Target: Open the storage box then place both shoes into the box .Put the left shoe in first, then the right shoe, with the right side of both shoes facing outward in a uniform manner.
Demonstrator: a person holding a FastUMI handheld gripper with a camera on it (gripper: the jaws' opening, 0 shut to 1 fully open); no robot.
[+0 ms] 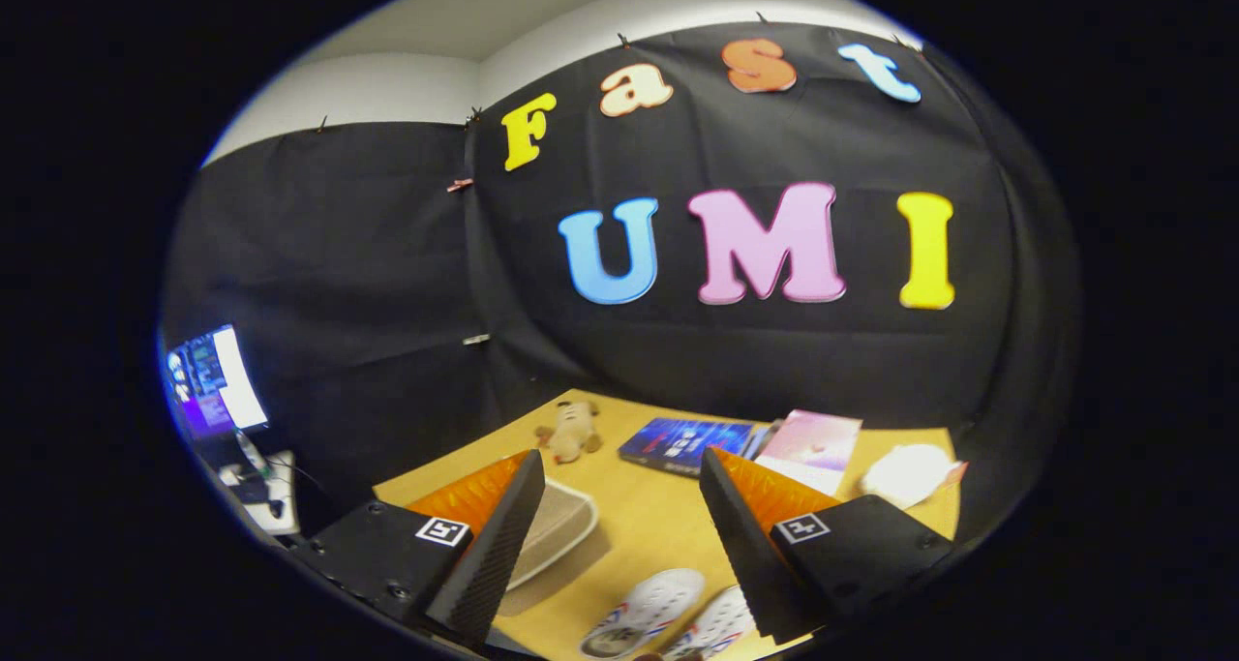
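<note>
Gripper (619,516) with fingers spread wide and holding nothing, 2 white shoes (668,617) on wooden table (649,516) low between the fingers, storage box (557,530) behind left finger, plush toy (571,431), book (685,444) beyond.

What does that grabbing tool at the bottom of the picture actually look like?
The gripper has two flat, wedge-shaped fingers with finely textured faces, standing apart and open over the wooden table. Each finger is mounted on a boxy black block with screws, and each block carries a small square black-and-white marker. No cables are visible.
</note>
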